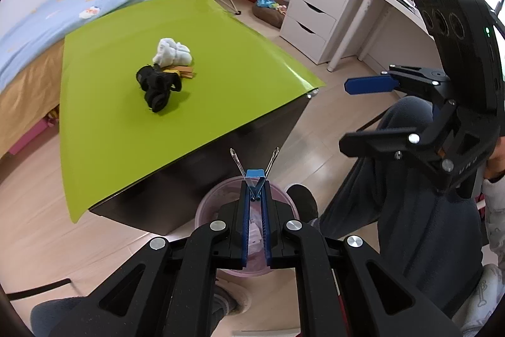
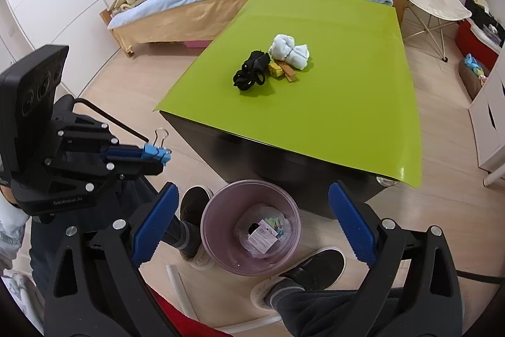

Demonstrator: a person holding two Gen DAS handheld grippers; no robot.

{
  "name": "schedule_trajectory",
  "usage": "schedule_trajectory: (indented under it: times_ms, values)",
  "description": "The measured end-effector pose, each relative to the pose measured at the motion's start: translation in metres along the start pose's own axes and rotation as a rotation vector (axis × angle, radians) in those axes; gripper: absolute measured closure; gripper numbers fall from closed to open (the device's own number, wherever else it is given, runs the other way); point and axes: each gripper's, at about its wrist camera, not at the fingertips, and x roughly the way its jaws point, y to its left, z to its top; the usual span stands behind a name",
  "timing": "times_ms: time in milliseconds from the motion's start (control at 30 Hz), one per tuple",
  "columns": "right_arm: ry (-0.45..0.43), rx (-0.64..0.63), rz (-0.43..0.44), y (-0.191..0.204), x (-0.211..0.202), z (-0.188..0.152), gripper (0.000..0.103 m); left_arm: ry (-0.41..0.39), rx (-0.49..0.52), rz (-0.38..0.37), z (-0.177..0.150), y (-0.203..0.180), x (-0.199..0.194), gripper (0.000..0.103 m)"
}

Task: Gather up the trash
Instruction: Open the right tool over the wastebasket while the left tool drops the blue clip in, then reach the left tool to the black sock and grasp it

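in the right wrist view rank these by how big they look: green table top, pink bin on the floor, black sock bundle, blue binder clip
1. Green table top
2. Translucent pink bin, though it sits nearer the camera
3. Black sock bundle
4. Blue binder clip, clamped in the left gripper

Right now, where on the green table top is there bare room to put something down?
The green table top is bare along its near edge above the pink plastic bin, and on both sides. Only the middle is crowded: black fabric bundle, white rolled cloth and small wooden pieces lie together.
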Motion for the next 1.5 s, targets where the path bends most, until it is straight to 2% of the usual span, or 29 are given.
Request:
schedule_trajectory:
  times_ms: [167, 233, 267, 300, 400, 567, 1067, 1500]
  values:
    - [-0.011, 0.027, -0.002, -0.006, -0.004, 0.000, 0.009, 0.009, 0.008, -0.014, 0.000, -0.004, 0.002, 0.092]
    - [-0.016, 0.032, 0.001, -0.008, -0.005, -0.001, 0.009, 0.013, 0.001, -0.015, -0.001, -0.003, 0.003, 0.071]
    - [-0.017, 0.033, 0.003, -0.008, -0.006, -0.001, 0.009, 0.010, -0.010, -0.019, -0.001, -0.002, 0.003, 0.049]
    - [-0.018, 0.034, 0.003, -0.008, -0.006, -0.001, 0.009, 0.003, -0.022, -0.025, -0.001, -0.001, 0.003, 0.032]
    - [-0.020, 0.036, 0.001, -0.009, -0.006, -0.002, 0.007, -0.012, -0.053, -0.019, -0.002, 0.003, 0.002, 0.015]
    - [-0.022, 0.035, -0.002, -0.007, -0.004, -0.003, 0.004, -0.032, -0.097, 0.027, -0.002, 0.012, 0.001, 0.008]
    - [-0.025, 0.031, -0.022, -0.008, 0.004, 0.009, 0.003, -0.090, -0.159, 0.091, 0.010, 0.037, -0.003, 0.008]
    - [-0.034, 0.059, -0.043, -0.027, 0.022, 0.042, 0.003, -0.097, -0.222, 0.122, 0.059, 0.077, 0.008, 0.008]
